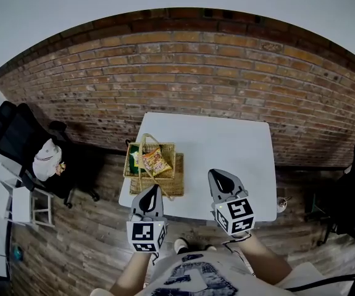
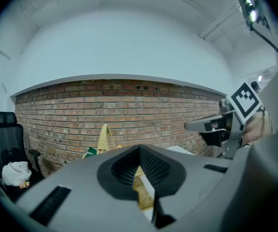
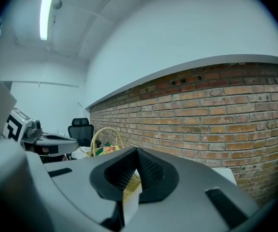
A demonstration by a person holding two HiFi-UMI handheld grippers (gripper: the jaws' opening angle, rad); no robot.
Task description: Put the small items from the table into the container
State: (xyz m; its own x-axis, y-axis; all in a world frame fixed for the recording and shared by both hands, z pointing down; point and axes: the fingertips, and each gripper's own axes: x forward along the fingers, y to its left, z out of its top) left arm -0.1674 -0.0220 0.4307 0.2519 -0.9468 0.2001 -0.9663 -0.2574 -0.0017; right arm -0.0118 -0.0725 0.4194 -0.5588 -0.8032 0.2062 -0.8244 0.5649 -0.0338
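Snack packets are sitting in the wicker basket, which stands right at the left edge of the white table. From the head view I can't spot anything loose on the rest of the tabletop, though the strip under my two tools is hidden. The left gripper hovers at the near edge just beside the basket. The right gripper is further along the same edge, well apart from it. Over to the left gripper view: the left gripper's jaws are pressed together with nothing in them, only wicker and table showing past them. The basket's handle rises ahead, and the right gripper hangs off to the right, carrying nothing I can see. Now the right gripper view: the right gripper is fully closed too, bare pads meeting, the basket off to the left with packets poking out. My worry is the basket's spot. It sits so near the drop that a careless sideways sweep of the left tool could nudge it off and spill everything. If an item is hiding under my tools, closed jaws would just shove it about.
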